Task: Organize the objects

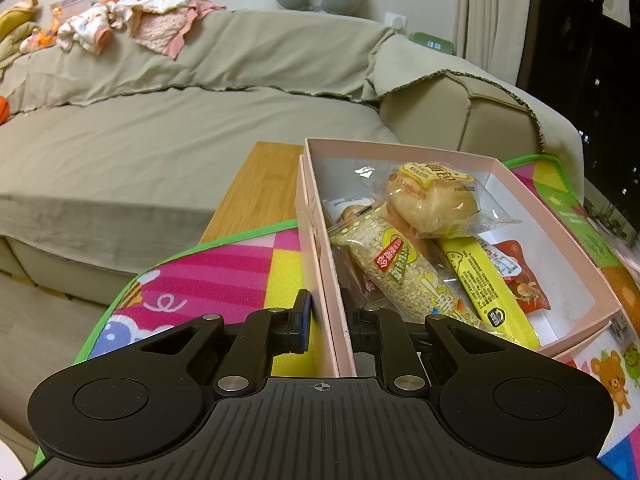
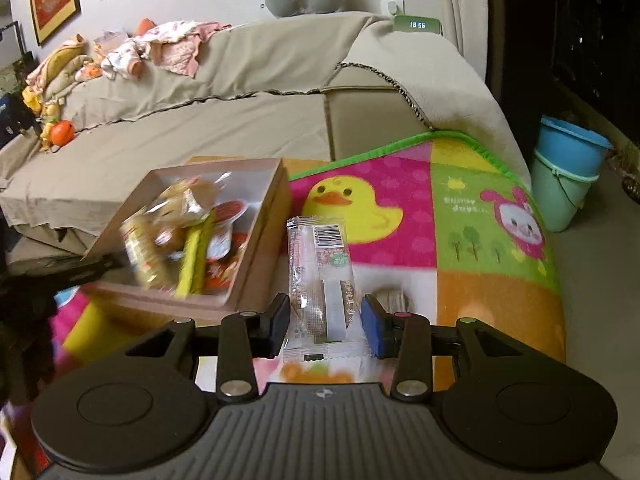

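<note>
Living-room sofa behind, cartoon play mat spread over the surface. My left gripper pinches the near side wall of the pink box, one finger outside, one inside, steadying it; ahead of it in the box lie a rice-cracker bar, a yellow stick pack and a wrapped bun. My right gripper stands spread around a clear snack packet flat on the mat, pads not yet touching; the box sits forward-left. I judge this the pick-up step: next, squeeze the packet, lift and carry it left into the box.
</note>
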`<act>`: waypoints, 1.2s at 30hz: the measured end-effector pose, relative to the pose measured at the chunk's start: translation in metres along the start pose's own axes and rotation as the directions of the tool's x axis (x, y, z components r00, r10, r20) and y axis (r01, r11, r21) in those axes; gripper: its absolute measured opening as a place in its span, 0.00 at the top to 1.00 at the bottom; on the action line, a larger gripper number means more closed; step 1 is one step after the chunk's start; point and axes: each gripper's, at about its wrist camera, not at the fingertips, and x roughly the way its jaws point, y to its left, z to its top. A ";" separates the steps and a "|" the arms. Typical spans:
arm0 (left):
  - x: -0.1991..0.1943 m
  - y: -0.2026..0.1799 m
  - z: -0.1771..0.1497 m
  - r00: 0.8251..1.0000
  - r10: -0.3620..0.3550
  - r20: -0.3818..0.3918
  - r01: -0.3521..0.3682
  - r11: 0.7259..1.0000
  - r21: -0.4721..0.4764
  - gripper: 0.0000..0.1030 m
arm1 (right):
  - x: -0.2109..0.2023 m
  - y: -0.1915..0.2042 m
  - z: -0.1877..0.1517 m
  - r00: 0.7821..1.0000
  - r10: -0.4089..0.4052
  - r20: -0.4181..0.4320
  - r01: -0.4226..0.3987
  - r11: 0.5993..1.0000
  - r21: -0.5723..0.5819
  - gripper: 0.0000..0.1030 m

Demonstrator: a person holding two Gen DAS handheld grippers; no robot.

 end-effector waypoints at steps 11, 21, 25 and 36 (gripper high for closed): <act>-0.001 0.001 0.000 1.000 -0.001 0.005 0.001 1.000 -0.009 0.85 | -0.044 0.033 -0.049 0.996 0.080 -0.025 -0.079 0.997 0.023 0.63; -0.001 0.001 0.000 1.000 -0.003 0.007 0.003 1.000 -0.014 0.85 | -0.078 0.066 0.024 0.950 0.143 0.278 -0.147 0.989 -0.005 0.63; -0.001 0.000 0.000 1.000 -0.003 0.008 0.004 1.000 -0.014 0.84 | -0.058 0.076 0.067 0.936 0.128 0.327 -0.129 0.991 -0.020 0.55; -0.001 0.001 0.001 1.000 -0.006 0.010 0.006 1.000 -0.014 0.84 | -0.003 0.068 0.044 0.975 0.011 0.223 -0.007 1.000 -0.021 0.33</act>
